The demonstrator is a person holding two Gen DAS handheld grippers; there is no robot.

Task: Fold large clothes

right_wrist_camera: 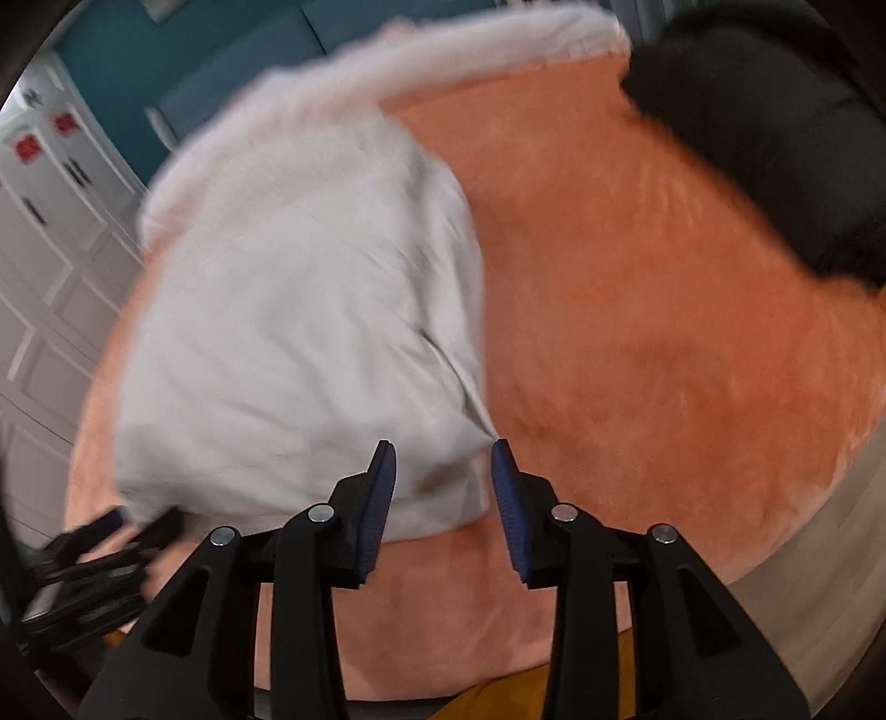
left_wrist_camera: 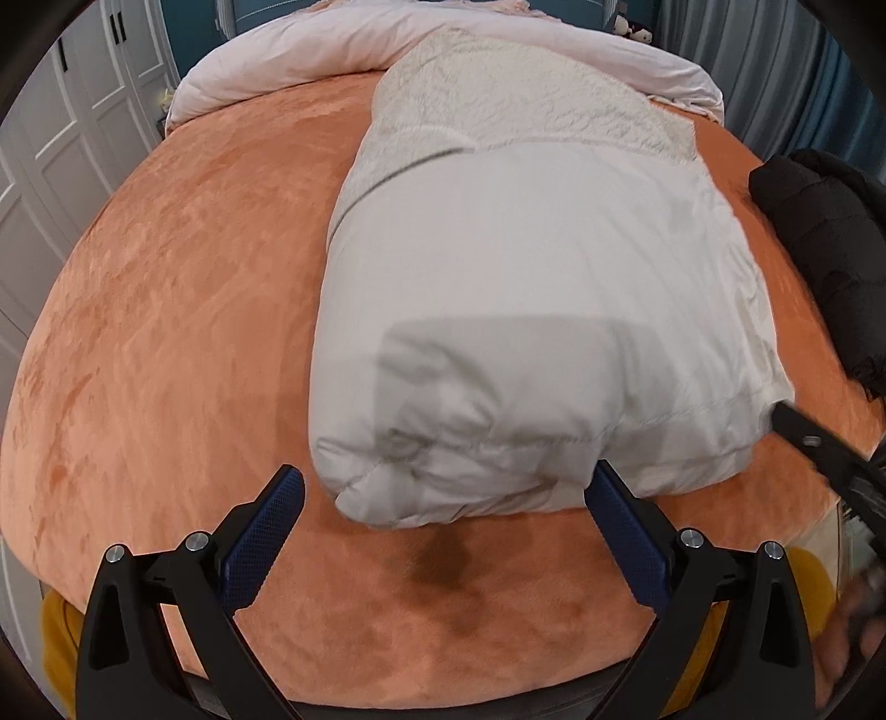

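Observation:
A puffy white coat with a fleecy cream lining (left_wrist_camera: 531,288) lies folded into a thick bundle on the orange bed (left_wrist_camera: 183,310). My left gripper (left_wrist_camera: 443,487) is wide open and empty, its jaws either side of the bundle's near end. In the blurred right wrist view the same coat (right_wrist_camera: 299,332) fills the left half. My right gripper (right_wrist_camera: 443,459) is partly open at the coat's near right corner, with a bit of fabric between the jaws, not clamped. The right gripper also shows at the right edge of the left wrist view (left_wrist_camera: 830,448).
A black garment (left_wrist_camera: 825,260) lies at the bed's right side, also seen in the right wrist view (right_wrist_camera: 775,138). A pale pink duvet (left_wrist_camera: 343,50) is heaped along the far end. White wardrobe doors (left_wrist_camera: 50,166) stand at the left.

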